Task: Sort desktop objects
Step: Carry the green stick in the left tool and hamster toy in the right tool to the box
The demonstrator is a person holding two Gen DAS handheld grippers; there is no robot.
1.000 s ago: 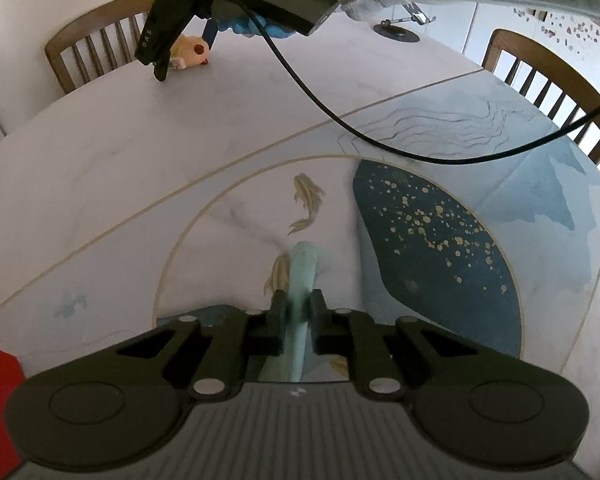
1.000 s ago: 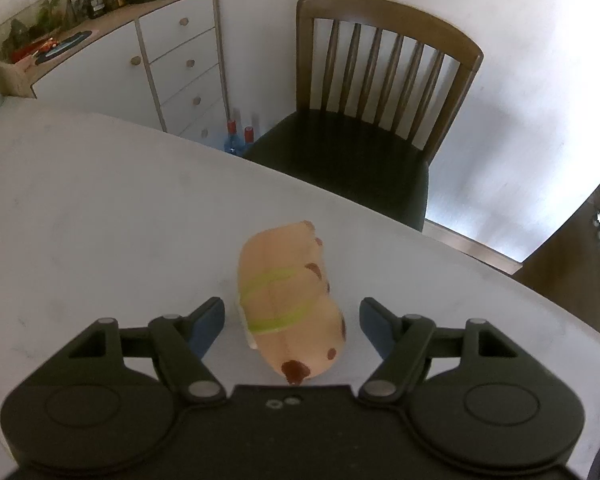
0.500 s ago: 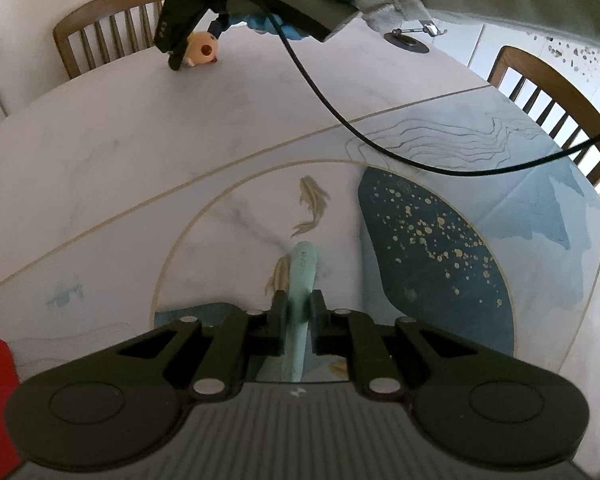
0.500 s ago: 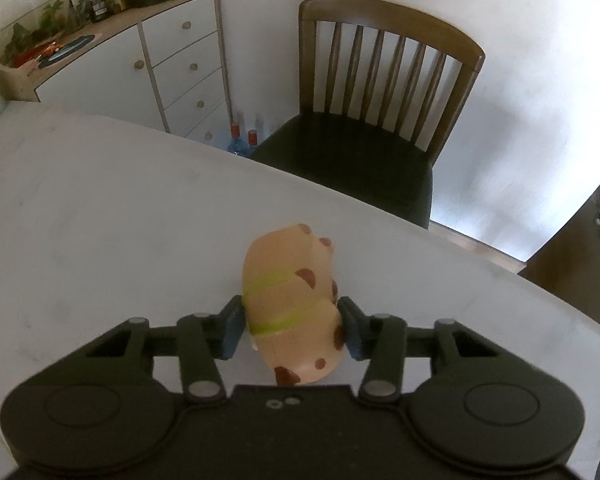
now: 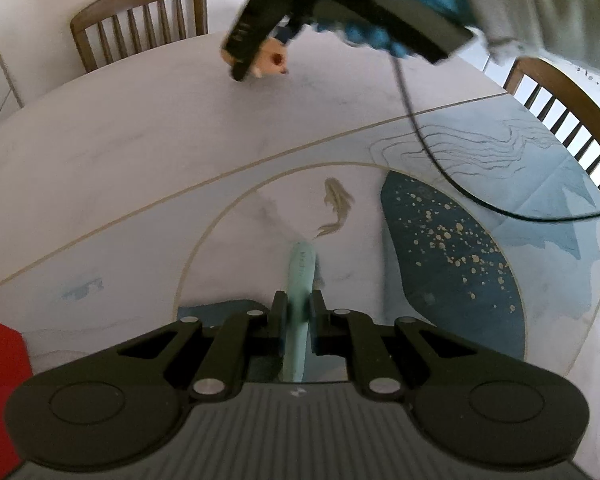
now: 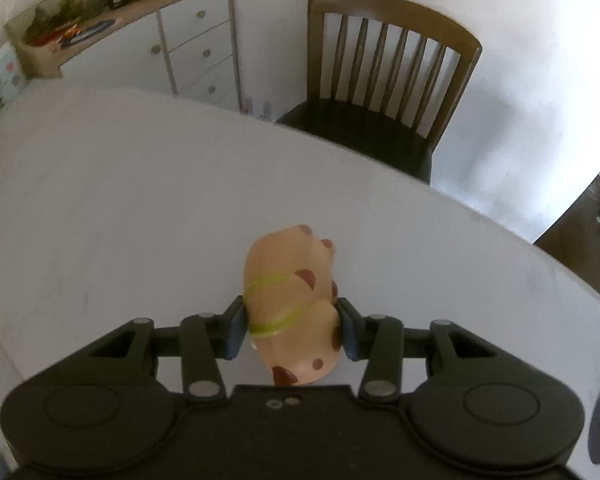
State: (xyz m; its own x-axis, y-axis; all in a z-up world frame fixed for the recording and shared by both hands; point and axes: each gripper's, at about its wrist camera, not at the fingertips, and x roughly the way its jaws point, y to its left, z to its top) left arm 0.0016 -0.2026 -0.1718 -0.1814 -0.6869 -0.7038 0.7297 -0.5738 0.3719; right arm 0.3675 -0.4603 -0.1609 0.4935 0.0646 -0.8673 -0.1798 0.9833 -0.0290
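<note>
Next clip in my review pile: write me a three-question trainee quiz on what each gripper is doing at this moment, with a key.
1. True or false: the left gripper is open and holds nothing.
2. Multiple choice: the right gripper is shut on
A) a red box
B) a tan spotted animal figurine with a green band
C) a black cable
3. Fill in: the pale green slender pen-like stick points out over the patterned ____.

Key
1. False: its fingers are shut on the pale green stick.
2. B.
3. table, towards its painted fish.
</note>
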